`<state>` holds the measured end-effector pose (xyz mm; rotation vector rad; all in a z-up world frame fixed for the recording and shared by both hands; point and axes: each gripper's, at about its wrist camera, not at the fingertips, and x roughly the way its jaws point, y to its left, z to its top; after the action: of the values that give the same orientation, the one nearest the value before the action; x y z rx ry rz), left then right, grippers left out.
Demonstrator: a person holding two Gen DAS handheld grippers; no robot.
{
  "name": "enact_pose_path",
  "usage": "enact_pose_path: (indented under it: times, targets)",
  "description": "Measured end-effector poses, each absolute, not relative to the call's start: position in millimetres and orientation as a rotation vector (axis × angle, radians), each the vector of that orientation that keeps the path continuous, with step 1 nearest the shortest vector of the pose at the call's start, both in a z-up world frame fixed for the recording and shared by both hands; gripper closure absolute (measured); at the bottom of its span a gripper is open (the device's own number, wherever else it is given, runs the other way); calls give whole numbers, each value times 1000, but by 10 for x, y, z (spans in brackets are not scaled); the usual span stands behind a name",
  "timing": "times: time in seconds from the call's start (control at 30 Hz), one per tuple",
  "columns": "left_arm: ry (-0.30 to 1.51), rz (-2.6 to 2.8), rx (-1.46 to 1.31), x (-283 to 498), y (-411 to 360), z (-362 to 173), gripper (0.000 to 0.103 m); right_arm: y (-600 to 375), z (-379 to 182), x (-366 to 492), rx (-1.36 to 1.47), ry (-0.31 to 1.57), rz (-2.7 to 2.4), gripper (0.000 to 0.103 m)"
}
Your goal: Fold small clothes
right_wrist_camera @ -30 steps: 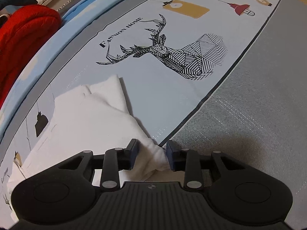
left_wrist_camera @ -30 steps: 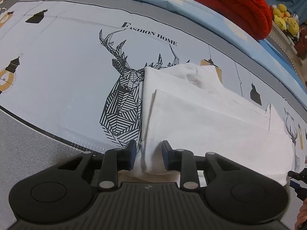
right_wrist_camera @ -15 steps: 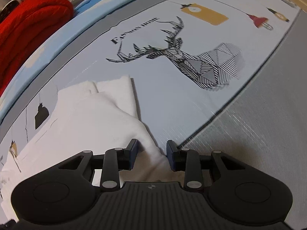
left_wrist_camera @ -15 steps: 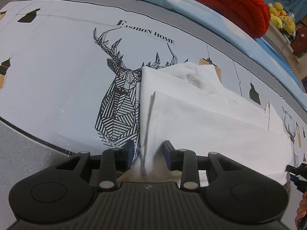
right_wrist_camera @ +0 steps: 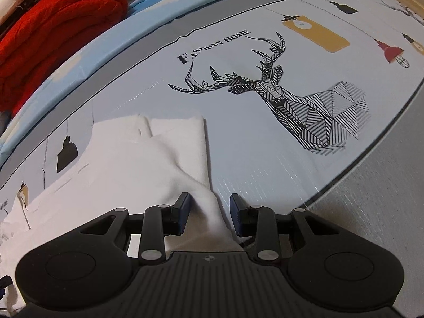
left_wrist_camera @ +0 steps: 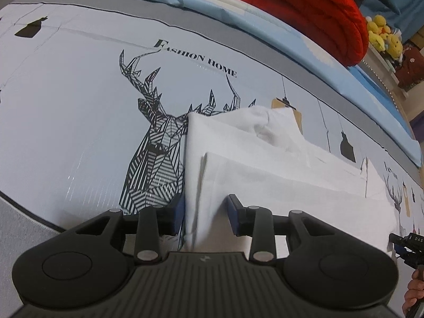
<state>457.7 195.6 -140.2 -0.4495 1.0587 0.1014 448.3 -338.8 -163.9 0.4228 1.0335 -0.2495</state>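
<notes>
My left gripper (left_wrist_camera: 204, 213) and right gripper (right_wrist_camera: 209, 212) stand spread around the near hem of the half-folded white cotton garment (left_wrist_camera: 265, 169) at 6 o'clock on the deer-print mat (left_wrist_camera: 79, 106); next I must pinch both corners and carry them toward 12.

The left gripper (left_wrist_camera: 206, 217) is held low and points forward, its two blue-padded fingers (left_wrist_camera: 178, 218) spread apart with a gap on either side of what lies between them. The right gripper (right_wrist_camera: 209, 216) is posed alike, its jaws parted and not pressing. At the lower right edge of the left wrist view shows part of a hand (left_wrist_camera: 414, 295) holding the other tool.
</notes>
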Motion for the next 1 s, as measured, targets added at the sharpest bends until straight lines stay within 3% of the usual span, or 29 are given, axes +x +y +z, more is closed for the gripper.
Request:
enact_pose_path:
  times: [0.23,0.3,0.37,0.43,0.83,1.0]
  targets:
    - [1045,101,-417,4673,1923,-1411,64,-3386,-1655,4587,402,1028,-210,68]
    - [1040,91,-394,4694,1899,-1411,75,-3376,-1657,4611,393,1027,-199,68]
    - [1030,81,-371,4713,1872,-1406,88,-3357,-1654,4634,387,1018,-180,79]
    - [1020,72,-354,4733,1839,-1397,93,-3342,-1653,4655,383,1014,-177,81]
    - [998,76,-318,4796,1779,-1383,92,-3335,-1641,4727,397,987,-189,87]
    - [1001,116,-286,4767,1799,-1226,80,-3348,-1591,4727,404,1004,-228,80]
